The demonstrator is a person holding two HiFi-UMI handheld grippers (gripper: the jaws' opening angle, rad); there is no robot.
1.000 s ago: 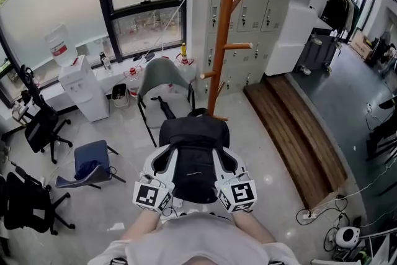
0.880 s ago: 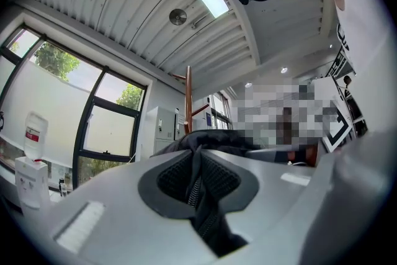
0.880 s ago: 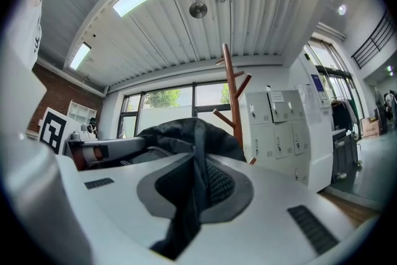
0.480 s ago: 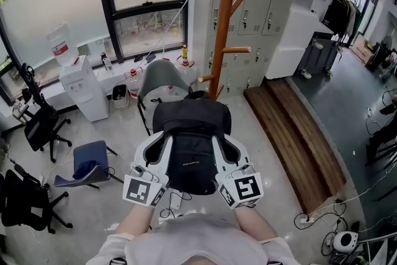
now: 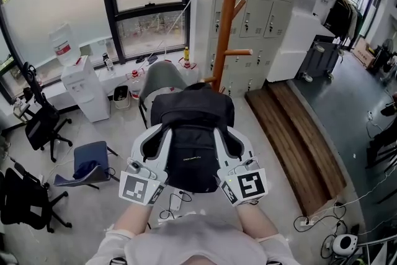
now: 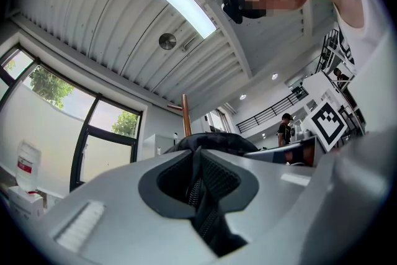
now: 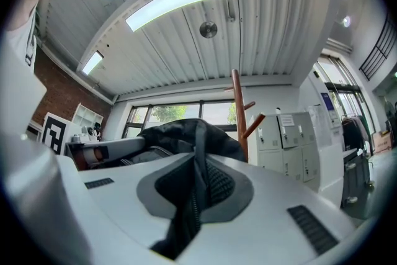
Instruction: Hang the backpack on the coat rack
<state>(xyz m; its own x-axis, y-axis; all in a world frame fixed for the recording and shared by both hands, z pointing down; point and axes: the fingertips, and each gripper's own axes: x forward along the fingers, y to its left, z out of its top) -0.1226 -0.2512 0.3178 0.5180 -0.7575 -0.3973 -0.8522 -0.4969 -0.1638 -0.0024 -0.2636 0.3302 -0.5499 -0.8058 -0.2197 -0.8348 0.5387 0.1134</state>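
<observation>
A black backpack (image 5: 192, 139) hangs in the air between my two grippers, in front of the person's chest. My left gripper (image 5: 160, 136) is shut on the bag's left side and my right gripper (image 5: 227, 136) on its right side. In the left gripper view the jaws (image 6: 197, 164) pinch black zippered fabric, with the backpack's top (image 6: 214, 141) beyond. The right gripper (image 7: 198, 166) likewise clamps black fabric below the bag's bulk (image 7: 177, 132). The wooden coat rack (image 5: 227, 22) stands upright just behind the bag; its pegs are bare. The same coat rack (image 6: 185, 116) (image 7: 238, 110) shows in both gripper views.
A grey chair (image 5: 160, 79) sits behind the backpack by the window. Grey lockers (image 5: 263, 3) stand right of the rack and a wooden step (image 5: 298, 127) runs along the right. A water dispenser (image 5: 79, 80), a blue chair (image 5: 92, 161) and black office chairs (image 5: 38, 127) fill the left.
Both grippers have risen together with the backpack. The bag now stands higher in the head view, its top overlapping the chair and the rack's lower pole.
</observation>
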